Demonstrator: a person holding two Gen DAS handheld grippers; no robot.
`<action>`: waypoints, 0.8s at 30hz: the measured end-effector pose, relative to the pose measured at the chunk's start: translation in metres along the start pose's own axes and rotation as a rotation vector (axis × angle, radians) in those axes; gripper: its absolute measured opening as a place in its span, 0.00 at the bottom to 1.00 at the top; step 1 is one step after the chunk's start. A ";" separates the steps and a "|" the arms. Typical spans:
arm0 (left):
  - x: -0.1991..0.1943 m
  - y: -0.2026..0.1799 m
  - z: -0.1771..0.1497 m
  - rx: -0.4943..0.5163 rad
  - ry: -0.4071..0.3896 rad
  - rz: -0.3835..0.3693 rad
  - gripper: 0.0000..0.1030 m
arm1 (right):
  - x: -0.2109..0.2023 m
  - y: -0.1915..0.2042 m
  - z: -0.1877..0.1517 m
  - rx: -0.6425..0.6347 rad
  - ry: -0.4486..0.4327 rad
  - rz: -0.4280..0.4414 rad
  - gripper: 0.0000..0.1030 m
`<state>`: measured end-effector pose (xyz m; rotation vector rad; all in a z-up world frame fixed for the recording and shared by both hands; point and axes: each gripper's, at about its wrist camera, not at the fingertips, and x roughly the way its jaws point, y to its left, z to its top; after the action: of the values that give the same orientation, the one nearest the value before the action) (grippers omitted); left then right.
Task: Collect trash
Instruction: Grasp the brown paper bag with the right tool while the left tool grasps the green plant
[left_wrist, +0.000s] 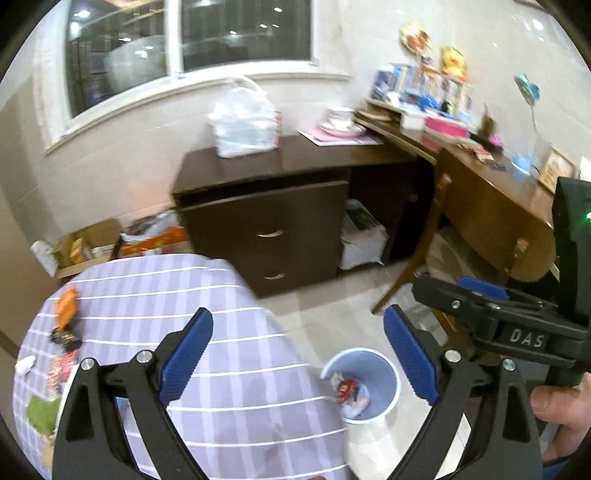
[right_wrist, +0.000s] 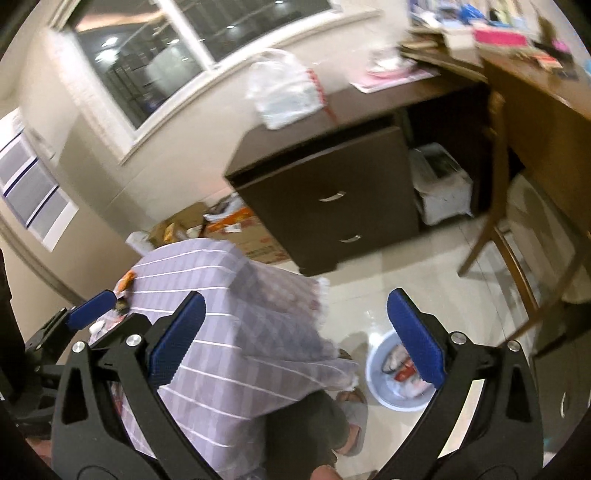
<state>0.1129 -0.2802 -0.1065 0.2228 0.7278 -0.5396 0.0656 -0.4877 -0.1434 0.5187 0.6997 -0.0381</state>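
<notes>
Wrappers lie scattered on the checked tablecloth (left_wrist: 207, 302), well off to the left of the left gripper (left_wrist: 297, 354): an orange packet (left_wrist: 65, 307) farthest out, a dark wrapper (left_wrist: 64, 338) just nearer, a red-and-white wrapper (left_wrist: 61, 369) nearer again, a crumpled white scrap (left_wrist: 25, 363) at the cloth's edge, and something green (left_wrist: 43, 411) closest in, too blurred to name. Both tools are empty. The left gripper's jaws stand wide apart with nothing between the blue pads (left_wrist: 188, 356). The right gripper (right_wrist: 295, 339) is likewise spread wide and holds nothing; from its own view it looks down past the table at the floor.

The bin (left_wrist: 364, 384), pale blue and on the tiled floor, sits below and slightly right of the left gripper's open jaws, and already has a few wrappers in it.

My judgement is that these pieces are light, thin and crinkly foil or film, likely slick, and they will flatten against the cloth. Pinching a raised fold or a crimped end seam would probably work better than trying the flat middle. The white scrap looks soft and should crush easily, so any point on it would do. The cloth itself is loose, so a low pinch risks catching fabric along with the wrapper.
</notes>
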 end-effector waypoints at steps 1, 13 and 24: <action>-0.008 0.013 -0.002 -0.012 -0.009 0.020 0.89 | 0.000 0.010 0.001 -0.016 0.000 0.010 0.94; -0.070 0.120 -0.027 -0.153 -0.073 0.195 0.90 | 0.009 0.145 -0.012 -0.259 0.039 0.154 0.94; -0.108 0.221 -0.101 -0.298 -0.012 0.408 0.90 | 0.046 0.257 -0.110 -0.615 0.244 0.363 0.94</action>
<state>0.1078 -0.0145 -0.1048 0.0849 0.7176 -0.0421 0.0868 -0.2058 -0.1293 0.0491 0.8001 0.5731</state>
